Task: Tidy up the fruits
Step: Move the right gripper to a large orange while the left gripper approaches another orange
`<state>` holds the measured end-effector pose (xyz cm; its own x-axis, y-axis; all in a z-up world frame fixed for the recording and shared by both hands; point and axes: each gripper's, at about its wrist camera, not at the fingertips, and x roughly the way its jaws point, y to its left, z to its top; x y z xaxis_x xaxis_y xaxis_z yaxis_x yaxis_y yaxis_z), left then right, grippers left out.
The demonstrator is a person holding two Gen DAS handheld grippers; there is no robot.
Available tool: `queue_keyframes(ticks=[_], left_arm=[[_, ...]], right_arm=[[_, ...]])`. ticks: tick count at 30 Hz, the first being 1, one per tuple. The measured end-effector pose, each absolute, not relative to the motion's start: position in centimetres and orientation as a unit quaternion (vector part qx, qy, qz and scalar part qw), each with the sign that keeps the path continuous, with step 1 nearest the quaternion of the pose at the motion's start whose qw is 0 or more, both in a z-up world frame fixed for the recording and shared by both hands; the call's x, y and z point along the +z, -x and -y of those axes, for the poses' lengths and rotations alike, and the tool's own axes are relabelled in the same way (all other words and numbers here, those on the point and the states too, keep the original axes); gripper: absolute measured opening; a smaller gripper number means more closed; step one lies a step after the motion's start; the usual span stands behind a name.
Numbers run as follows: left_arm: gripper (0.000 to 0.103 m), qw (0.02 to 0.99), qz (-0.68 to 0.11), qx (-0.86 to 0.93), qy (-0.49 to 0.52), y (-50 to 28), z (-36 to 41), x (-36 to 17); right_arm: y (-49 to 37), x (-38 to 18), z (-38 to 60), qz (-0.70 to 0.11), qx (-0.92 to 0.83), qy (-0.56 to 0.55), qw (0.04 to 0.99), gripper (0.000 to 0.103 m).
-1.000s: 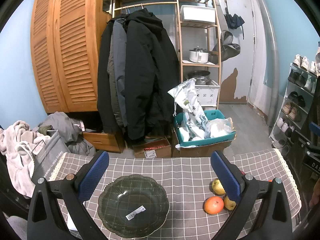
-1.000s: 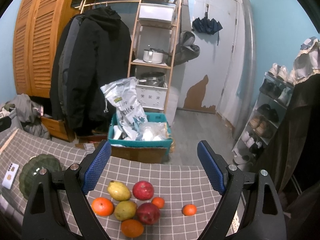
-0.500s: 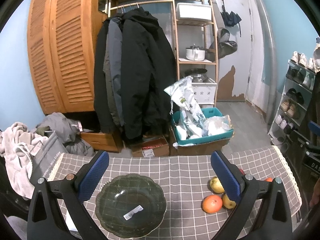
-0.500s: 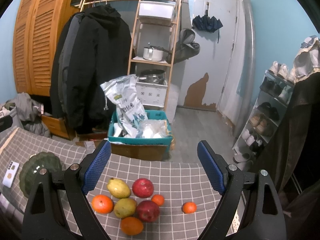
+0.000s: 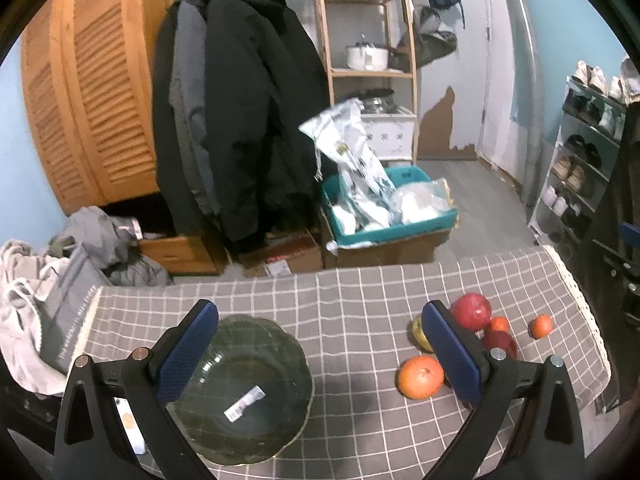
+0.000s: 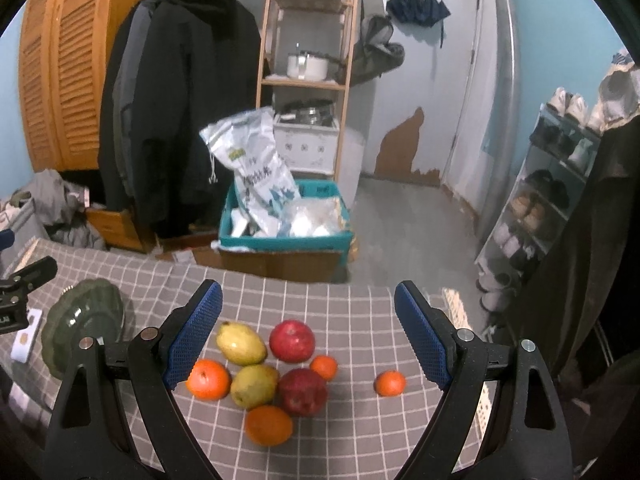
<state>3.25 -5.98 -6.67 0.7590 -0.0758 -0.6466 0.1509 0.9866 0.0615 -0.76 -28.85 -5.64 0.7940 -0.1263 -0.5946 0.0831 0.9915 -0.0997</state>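
on the grey checked tablecloth [image 6: 360, 320]: fruit cluster beside a green glass bowl [image 5: 240, 392]

right gripper [image 6: 308, 336] hovers wide open and empty above the fruit; the upper pear [image 6: 240, 343] lies with its long axis slanting, narrow end toward the bowl. left gripper [image 5: 320, 356] hangs wide open over the bowl's right side, holding nothing.

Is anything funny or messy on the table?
Yes. The dark green glass bowl holds no fruit, only a white barcode sticker inside. One small orange tangerine sits apart from the fruit cluster on the grey checked tablecloth.
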Motion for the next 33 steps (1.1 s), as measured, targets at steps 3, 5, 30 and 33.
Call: queue_keyframes(ticks=[3, 5, 30, 33], left_arm=[[0.103, 0.929, -0.358, -0.066, -0.058, -3.8, 6.4, -8.1], [0.103, 0.925, -0.368, -0.069, -0.06, -4.0, 6.8, -9.0], [0.103, 0.859, -0.491, -0.103, -0.104, -6.0, 10.7, -20.5], [0.103, 0.852, -0.502, -0.107, -0.104, -6.1, 10.9, -21.5]], right_arm=[[0.6, -6.8, 28.8, -0.333, -0.054, 0.035, 0.941, 0.086], [0.4, -7.5, 28.8, -0.346, -0.052, 0.035, 0.936, 0.086], [-1.9, -21.3, 29.3, -0.544, -0.022, -0.015, 0.838, 0.086], [-2.0, -22.6, 29.3, -0.561, -0.02, -0.015, 0.828, 0.086]])
